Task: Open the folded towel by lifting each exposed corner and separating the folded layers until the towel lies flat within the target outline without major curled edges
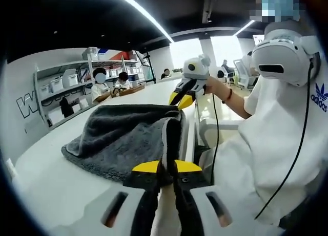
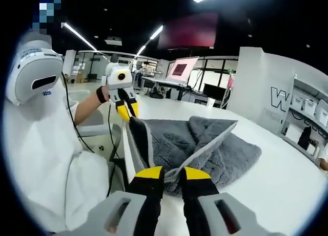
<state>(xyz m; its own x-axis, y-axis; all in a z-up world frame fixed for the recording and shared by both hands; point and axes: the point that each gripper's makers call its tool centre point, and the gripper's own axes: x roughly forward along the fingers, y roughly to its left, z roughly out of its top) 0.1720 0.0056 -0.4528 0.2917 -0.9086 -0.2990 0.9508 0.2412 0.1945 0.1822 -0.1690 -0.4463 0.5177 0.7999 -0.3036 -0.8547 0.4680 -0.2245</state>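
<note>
Both my tools grip the grey towel (image 1: 123,138) edge.
Left tool (image 1: 166,169) and right tool (image 2: 165,175) look clamped on it, raised off the white tabletop (image 1: 51,185).

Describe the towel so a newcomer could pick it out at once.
On the long white table, near the edge by the person in white, lies the grey towel. It is a fluffy, partly folded heap, pinched at two corners by the yellow-tipped hand-held grippers, and the table's one soft, dark thing.

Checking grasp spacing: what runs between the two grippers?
In the left gripper view, the grey towel's lifted edge spans from the left gripper to the right gripper.
</note>
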